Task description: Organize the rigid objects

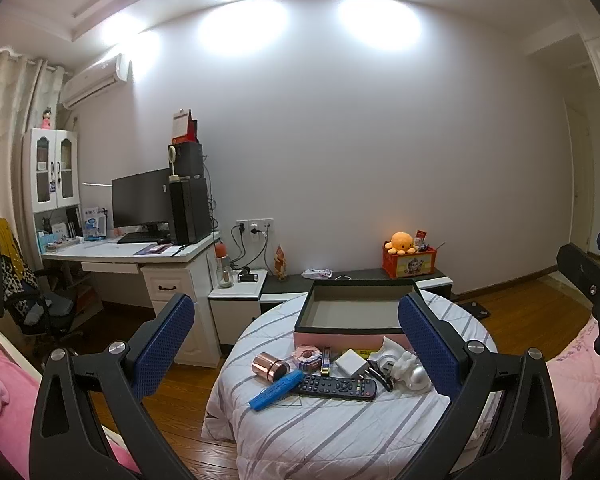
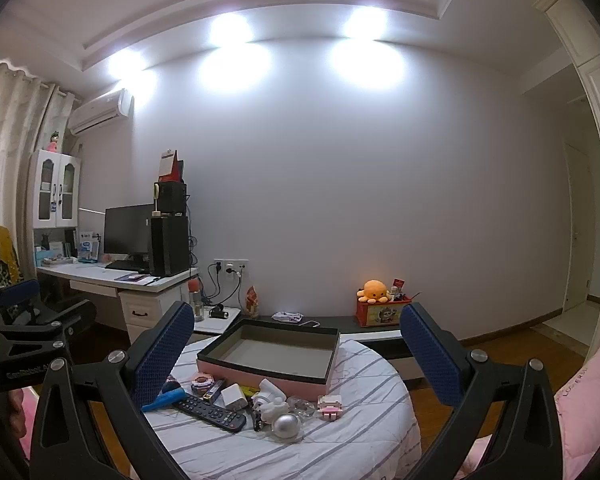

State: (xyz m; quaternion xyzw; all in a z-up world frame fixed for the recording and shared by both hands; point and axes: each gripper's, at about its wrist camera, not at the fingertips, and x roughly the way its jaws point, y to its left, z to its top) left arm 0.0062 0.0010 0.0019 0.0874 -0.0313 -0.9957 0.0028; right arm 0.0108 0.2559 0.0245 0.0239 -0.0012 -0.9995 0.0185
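An empty pink box with a dark rim (image 1: 356, 324) (image 2: 268, 374) stands at the far side of a round table with a striped cloth (image 1: 340, 432) (image 2: 360, 440). In front of it lie a black remote (image 1: 336, 386) (image 2: 212, 412), a blue marker (image 1: 276, 391), a copper cylinder (image 1: 269, 366), a white charger (image 1: 352, 362) (image 2: 234, 396), a silver ball (image 2: 286, 426) and a small pink block toy (image 2: 330, 403). My left gripper (image 1: 296, 344) and right gripper (image 2: 296, 348) are both open and empty, held above and short of the table.
A white desk with monitor and computer tower (image 1: 156, 216) stands at the left, with an office chair (image 1: 28, 300). A low dark shelf along the wall carries an orange plush on a red crate (image 1: 408, 258). Pink bedding (image 2: 588, 392) lies at the right.
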